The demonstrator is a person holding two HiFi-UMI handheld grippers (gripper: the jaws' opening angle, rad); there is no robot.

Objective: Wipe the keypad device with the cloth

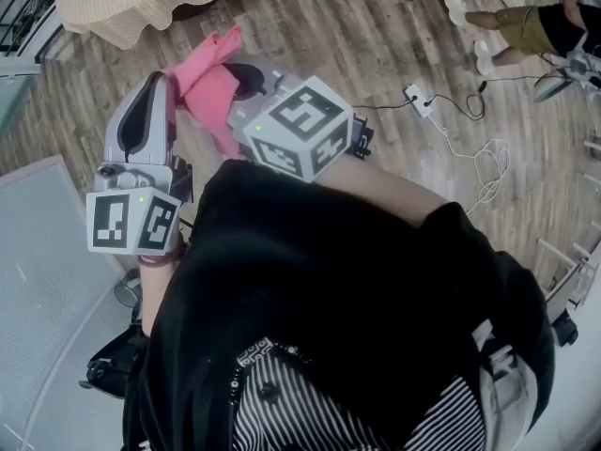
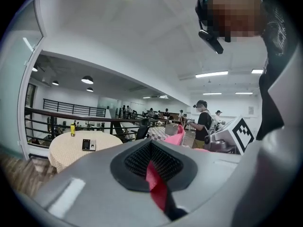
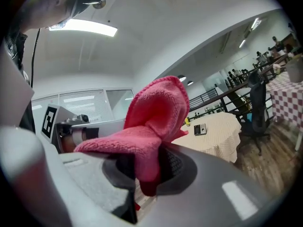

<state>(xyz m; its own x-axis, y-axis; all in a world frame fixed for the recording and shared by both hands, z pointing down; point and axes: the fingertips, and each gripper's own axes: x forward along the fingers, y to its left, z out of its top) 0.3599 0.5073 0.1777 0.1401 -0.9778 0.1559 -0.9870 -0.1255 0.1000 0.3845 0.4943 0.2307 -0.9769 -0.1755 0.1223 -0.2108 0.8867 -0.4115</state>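
Note:
A pink cloth (image 1: 211, 78) hangs in the air between my two grippers, over the wooden floor. My left gripper (image 1: 160, 87) is shut on a thin edge of the pink cloth (image 2: 156, 183), which shows as a red strip between its jaws. My right gripper (image 1: 249, 81) is shut on a thick fold of the pink cloth (image 3: 151, 122), which bulges above its jaws. The keypad device (image 2: 88, 144), small and dark, lies on a round table with a cream tablecloth (image 2: 71, 150), a few steps ahead. The right gripper view shows the keypad device (image 3: 200, 128) there too. It is hidden in the head view.
The cream-covered table (image 1: 141, 3) stands straight ahead. A power strip (image 1: 420, 100) with loose white cables lies on the floor to the right, near a seated person's legs (image 1: 512, 26). A black office chair (image 3: 255, 108) stands beside the table. People stand further back (image 2: 204, 122).

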